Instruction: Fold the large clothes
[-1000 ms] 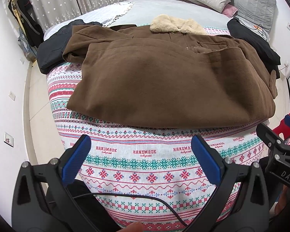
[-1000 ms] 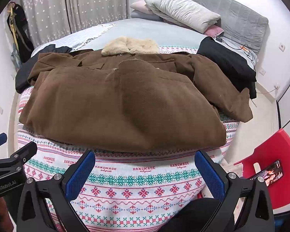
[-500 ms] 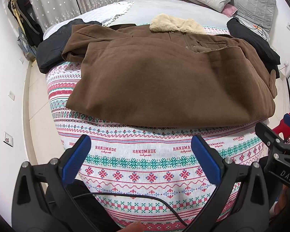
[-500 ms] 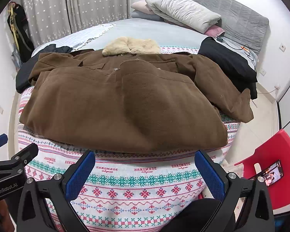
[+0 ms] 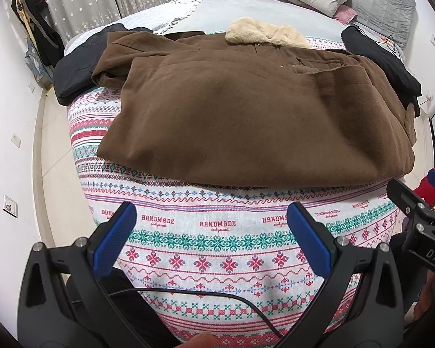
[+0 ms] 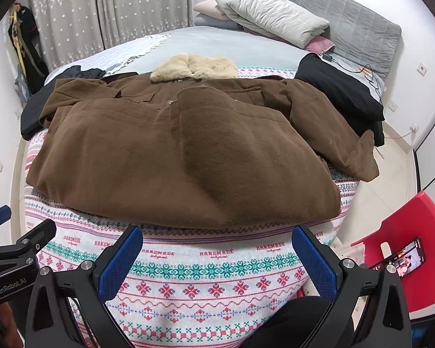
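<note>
Black garments (image 6: pixel 339 92) — flanking brown coat (image 6: pixel 188 150)

coat (image 5: pixel 255 116): brown
collar (image 6: pixel 194 66): cream fleece
bedspread (image 5: pixel 217 243): white, red-green cross-stitch bands
chair (image 6: pixel 406 249): red
finger pads (image 6: pixel 121 258): blue

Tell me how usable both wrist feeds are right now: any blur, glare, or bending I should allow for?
Left wrist view: sharp and evenly lit; fisheye bows the patterned blanket and darkens the corners; the brown coat is clear beyond the open left tool. Right wrist view: equally sharp, same bowing; soft shading over the coat's middle, no glare; right tool open.
</note>
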Available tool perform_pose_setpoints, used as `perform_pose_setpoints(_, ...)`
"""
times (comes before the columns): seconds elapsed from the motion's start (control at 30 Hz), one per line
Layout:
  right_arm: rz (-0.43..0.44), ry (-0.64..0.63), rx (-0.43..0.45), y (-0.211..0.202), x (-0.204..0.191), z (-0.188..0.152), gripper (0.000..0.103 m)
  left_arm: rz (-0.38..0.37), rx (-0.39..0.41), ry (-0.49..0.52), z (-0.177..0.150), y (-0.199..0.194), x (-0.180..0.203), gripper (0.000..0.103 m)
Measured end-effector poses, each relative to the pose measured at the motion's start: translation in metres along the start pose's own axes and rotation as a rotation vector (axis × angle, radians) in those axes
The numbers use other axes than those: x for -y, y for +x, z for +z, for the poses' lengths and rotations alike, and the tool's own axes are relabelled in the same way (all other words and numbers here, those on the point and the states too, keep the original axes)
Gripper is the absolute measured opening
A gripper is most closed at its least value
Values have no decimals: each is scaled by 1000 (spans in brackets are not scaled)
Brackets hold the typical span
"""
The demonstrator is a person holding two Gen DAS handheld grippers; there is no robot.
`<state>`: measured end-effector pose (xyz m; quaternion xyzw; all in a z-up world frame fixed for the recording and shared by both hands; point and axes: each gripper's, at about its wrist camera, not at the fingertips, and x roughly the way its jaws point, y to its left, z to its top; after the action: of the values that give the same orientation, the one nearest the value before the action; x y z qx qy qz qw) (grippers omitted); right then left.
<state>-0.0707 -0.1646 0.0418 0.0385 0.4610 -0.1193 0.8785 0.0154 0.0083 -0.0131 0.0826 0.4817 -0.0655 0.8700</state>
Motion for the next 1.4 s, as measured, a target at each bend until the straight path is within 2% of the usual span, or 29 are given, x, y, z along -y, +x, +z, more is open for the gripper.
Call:
perform_pose_setpoints(0.83, 43, -21, -2, 15, 11, 8, 103, 54, -9, -28, 15, 17, -13, 103)
perform_pose_setpoints(0.93, 106, -28, 23, 17, 16, 11, 103, 68, 19, -14, 21, 21, -19, 103)
perform_pose_setpoints(1.03, 189, -24, 15, 22, 25, 17, 103, 53, 10, 22, 33, 28, -30, 103)
perform_pose_setpoints(1.13, 279, -28, -4, 24, 43, 28, 103, 41, 34, 36, 52, 31, -52, 103)
perform_pose_setpoints(1.2, 299, -33, -10, 27, 60, 38, 103, 47, 36, 42, 65, 35, -70, 103)
perform_pose_setpoints(1.33, 394, 5, -45, 38, 104, 54, 103, -13, 15, 31, 91, 47, -111, 103)
perform_pose_setpoints(1.4, 405, 45, -58, 45, 128, 62, 103, -52, 3, 35, 102, 55, -126, 103)
